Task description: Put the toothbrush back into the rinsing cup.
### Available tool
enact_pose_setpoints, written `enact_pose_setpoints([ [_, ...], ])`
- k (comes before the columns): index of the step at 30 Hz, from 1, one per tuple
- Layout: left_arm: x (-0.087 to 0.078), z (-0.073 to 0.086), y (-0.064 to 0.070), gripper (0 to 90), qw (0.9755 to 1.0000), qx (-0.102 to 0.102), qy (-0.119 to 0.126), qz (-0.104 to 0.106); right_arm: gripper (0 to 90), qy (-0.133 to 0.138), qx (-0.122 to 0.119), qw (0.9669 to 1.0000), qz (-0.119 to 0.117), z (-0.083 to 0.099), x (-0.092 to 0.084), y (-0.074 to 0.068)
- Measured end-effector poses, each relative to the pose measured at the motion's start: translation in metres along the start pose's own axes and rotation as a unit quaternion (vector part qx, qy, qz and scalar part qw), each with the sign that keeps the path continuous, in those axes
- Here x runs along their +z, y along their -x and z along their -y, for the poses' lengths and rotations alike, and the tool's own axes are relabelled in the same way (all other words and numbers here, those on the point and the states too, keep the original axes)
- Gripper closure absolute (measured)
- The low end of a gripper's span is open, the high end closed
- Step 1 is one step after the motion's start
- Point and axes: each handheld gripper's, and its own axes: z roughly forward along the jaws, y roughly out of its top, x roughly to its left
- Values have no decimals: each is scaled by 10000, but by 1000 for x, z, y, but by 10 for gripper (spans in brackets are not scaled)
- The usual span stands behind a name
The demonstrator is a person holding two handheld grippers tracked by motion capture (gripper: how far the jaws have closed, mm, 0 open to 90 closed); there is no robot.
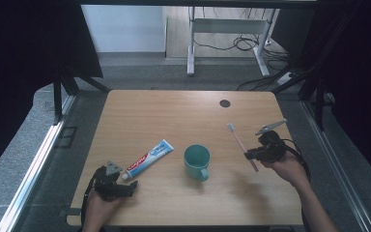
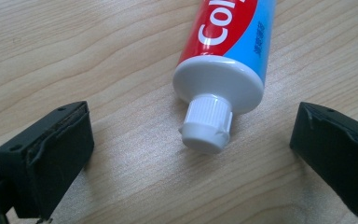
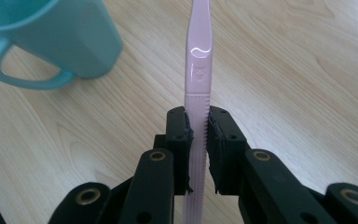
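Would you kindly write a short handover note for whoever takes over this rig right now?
Right tongs: shut on the pink toothbrush, held above the table, right of the teal mug.
Left tongs: open, jaws either side of the toothpaste tube cap, not gripping; tube lies flat.
Done: toothbrush picked up.
Left, probably: toothbrush into the mug, then grasp the tube.

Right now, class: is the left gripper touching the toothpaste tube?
Apart. The left gripper view shows the left gripper open, bare table between each jaw and the toothpaste tube cap.
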Motion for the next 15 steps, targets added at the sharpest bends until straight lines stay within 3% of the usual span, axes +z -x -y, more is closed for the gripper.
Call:
enact_pose_setpoints([
  [15, 0, 0, 0, 0, 10000, 0, 0, 0, 782, 420, -235, 9987, -155, -18, 1, -25],
])
